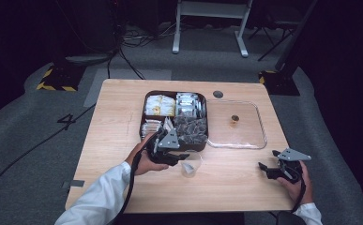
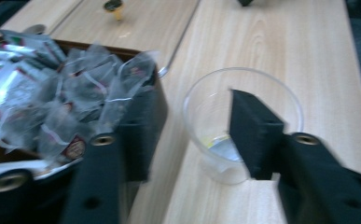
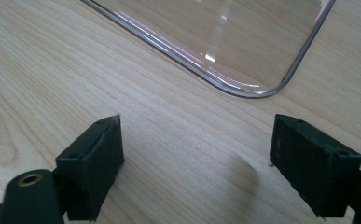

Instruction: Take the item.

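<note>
Small clear plastic cup [image 2: 241, 126], upright on the pale wooden desk [image 1: 226, 180], directly under the jaws of the left gripper [image 1: 181, 159]; a sachet [image 2: 222, 148] lying at its bottom, probably just dropped in. Jaws half spread, pinching nothing, one pad over the cup's mouth, the other beside the wall of the dark brown compartment tray [image 2: 157, 109]. Likely parked close to that tray to keep the trip from packets to cup short. Heap of clear-wrapped tea bags [image 2: 75, 98] just left of the jaws, within easy reach for another pick. Beyond, a clear shallow plastic tray [image 1: 260, 123] holding one small brown item [image 1: 234, 120]. Right gripper [image 1: 269, 171] well apart, low over bare desk, jaws spread wide and empty, seemingly waiting near that clear tray's corner [image 3: 262, 88].
</note>
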`<move>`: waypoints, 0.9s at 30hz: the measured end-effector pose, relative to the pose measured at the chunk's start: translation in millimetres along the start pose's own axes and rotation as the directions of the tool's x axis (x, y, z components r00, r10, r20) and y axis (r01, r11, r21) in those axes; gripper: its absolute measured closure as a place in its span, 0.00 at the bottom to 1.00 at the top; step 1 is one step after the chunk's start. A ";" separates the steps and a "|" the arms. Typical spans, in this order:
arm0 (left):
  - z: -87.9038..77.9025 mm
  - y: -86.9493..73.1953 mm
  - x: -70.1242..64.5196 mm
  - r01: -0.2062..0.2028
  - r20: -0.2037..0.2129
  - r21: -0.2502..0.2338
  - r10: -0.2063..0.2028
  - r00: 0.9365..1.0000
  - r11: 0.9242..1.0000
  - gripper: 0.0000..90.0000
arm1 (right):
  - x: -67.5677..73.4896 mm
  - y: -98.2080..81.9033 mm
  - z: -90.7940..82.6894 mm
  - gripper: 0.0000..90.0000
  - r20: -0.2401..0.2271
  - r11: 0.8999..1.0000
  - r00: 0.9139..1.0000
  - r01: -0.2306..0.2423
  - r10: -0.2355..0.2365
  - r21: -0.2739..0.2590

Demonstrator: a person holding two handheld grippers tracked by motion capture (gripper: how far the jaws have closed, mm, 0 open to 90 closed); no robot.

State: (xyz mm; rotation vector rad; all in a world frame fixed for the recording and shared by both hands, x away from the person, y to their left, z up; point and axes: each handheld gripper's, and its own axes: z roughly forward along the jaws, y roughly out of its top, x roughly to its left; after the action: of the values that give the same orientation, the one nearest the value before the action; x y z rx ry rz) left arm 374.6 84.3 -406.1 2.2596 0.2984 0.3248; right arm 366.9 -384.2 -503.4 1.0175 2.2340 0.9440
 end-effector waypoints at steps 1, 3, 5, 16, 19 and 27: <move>-1.6 -0.4 0.3 0.001 -0.018 0.006 -0.001 1.000 1.000 0.47 | -0.1 0.0 0.0 0.20 0.000 1.000 1.000 -0.001 0.001 0.000; -2.5 -0.7 0.8 0.000 -0.023 0.011 0.000 1.000 1.000 0.41 | -0.1 0.0 0.0 0.20 0.000 1.000 1.000 -0.001 0.001 0.000; -5.5 -2.1 2.0 0.013 -0.043 0.021 -0.012 0.999 1.000 0.37 | 0.0 0.0 0.0 0.20 0.000 1.000 1.000 0.000 0.000 0.000; -15.6 -8.8 5.7 0.035 -0.091 0.042 -0.031 0.995 0.999 0.21 | 0.0 0.0 0.0 0.20 0.000 1.000 1.000 0.000 0.000 0.000; -19.2 -11.9 5.8 0.025 -0.097 0.044 -0.021 0.995 0.999 0.21 | 0.0 0.0 0.0 0.20 0.000 1.000 1.000 0.001 -0.001 0.000; -27.8 -19.7 5.5 0.024 -0.132 0.062 -0.016 0.991 0.998 0.21 | 0.1 0.0 -0.1 0.20 0.000 1.000 1.000 0.001 -0.001 0.000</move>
State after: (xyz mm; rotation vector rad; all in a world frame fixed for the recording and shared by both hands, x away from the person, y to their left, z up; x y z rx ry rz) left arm 368.6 118.1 -402.7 2.3006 0.4050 0.4610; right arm 366.8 -384.1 -503.4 1.0163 2.2338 0.9438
